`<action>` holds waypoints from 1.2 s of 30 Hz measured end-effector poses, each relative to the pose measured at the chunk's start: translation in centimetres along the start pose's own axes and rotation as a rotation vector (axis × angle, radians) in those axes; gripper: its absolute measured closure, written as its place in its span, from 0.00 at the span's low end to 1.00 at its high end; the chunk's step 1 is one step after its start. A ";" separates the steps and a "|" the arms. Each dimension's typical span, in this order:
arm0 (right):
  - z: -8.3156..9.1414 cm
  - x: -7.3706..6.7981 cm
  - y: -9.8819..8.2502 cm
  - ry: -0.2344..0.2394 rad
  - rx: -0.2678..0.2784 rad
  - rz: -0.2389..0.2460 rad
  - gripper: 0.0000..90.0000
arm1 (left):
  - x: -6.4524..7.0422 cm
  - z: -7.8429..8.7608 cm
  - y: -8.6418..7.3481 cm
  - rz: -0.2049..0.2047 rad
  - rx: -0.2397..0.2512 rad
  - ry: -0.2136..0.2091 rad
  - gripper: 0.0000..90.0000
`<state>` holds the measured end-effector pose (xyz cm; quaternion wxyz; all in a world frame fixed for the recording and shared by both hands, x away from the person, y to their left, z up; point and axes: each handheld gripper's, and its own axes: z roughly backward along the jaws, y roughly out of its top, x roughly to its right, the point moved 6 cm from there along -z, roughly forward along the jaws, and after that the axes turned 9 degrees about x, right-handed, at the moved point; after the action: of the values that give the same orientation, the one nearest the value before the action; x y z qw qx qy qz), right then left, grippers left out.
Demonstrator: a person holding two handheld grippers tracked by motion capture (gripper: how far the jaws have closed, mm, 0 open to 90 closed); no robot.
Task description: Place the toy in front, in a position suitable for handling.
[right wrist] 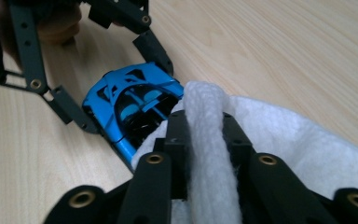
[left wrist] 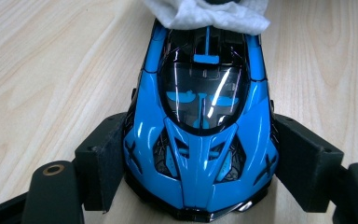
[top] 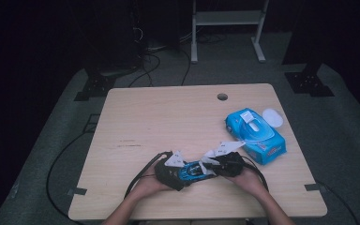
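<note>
Blue toy car (top: 191, 170) sits near the front edge of the table (top: 168, 117), right between your two hands. Going left to right in the high view: your left gripper (top: 186, 171) has the car clamped, pads pressing on both flanks. The left gripper view makes that obvious, with the car (left wrist: 200, 154) nose-first toward the camera and a black pad tight against each side. At the car's far end a white wipe (left wrist: 209, 14) lies over the tail.

Next over, your right gripper (top: 208, 165) comes in from the right and meets the car's rear. In the right gripper view its jaws are pinched together on a fold of the wipe (right wrist: 209, 154), which bunches up between the pads and spreads out to the right. The wipe's edge touches the car (right wrist: 130, 102), and the left gripper (right wrist: 116, 84) shows beyond it, holding the car from the other end.

Further right and a bit back, a blue wipes pack (top: 255, 136) lies on the table with its lid flipped open, apart from your hands.
</note>
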<state>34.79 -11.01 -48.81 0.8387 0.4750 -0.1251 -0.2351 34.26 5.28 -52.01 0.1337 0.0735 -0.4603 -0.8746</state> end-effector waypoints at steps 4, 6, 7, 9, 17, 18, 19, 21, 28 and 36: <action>1.2 0.1 -0.1 -0.010 -0.015 0.004 0.89 | 0.0 0.2 -0.1 0.003 -0.008 0.005 0.27; 1.5 0.5 -0.6 -0.032 -0.029 -0.001 0.91 | 0.0 0.3 -0.1 0.004 -0.009 0.012 0.27; 1.5 0.5 -0.6 -0.032 -0.029 -0.001 0.91 | 0.0 0.3 -0.1 0.004 -0.009 0.012 0.27; 1.2 -0.1 -0.5 -0.014 -0.026 -0.008 0.92 | 0.0 0.3 -0.1 0.006 -0.009 0.015 0.27; -0.7 -3.2 0.3 0.108 -0.035 0.025 0.92 | 0.0 0.5 -0.2 0.011 -0.001 0.020 0.26; -0.2 -2.7 0.1 0.095 -0.037 0.021 0.90 | 0.0 0.5 -0.3 0.009 0.004 0.019 0.26; 0.1 -2.4 0.0 0.082 -0.039 0.027 0.85 | -0.1 0.5 -0.4 0.010 0.005 0.017 0.26; 0.4 -2.3 0.0 0.078 -0.041 0.029 0.79 | -0.1 0.5 -0.4 0.018 0.009 0.017 0.24; 1.3 -1.0 0.3 0.039 0.012 0.035 0.60 | -0.4 0.5 -0.5 0.031 0.004 0.030 0.17; -0.2 -1.6 0.6 -0.023 0.000 0.073 0.90 | -0.3 0.7 -0.7 0.026 0.004 0.022 0.19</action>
<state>33.70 -9.79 -48.40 0.8453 0.4673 -0.1519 -0.2095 34.25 6.28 -52.20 0.1498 0.0773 -0.4616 -0.8709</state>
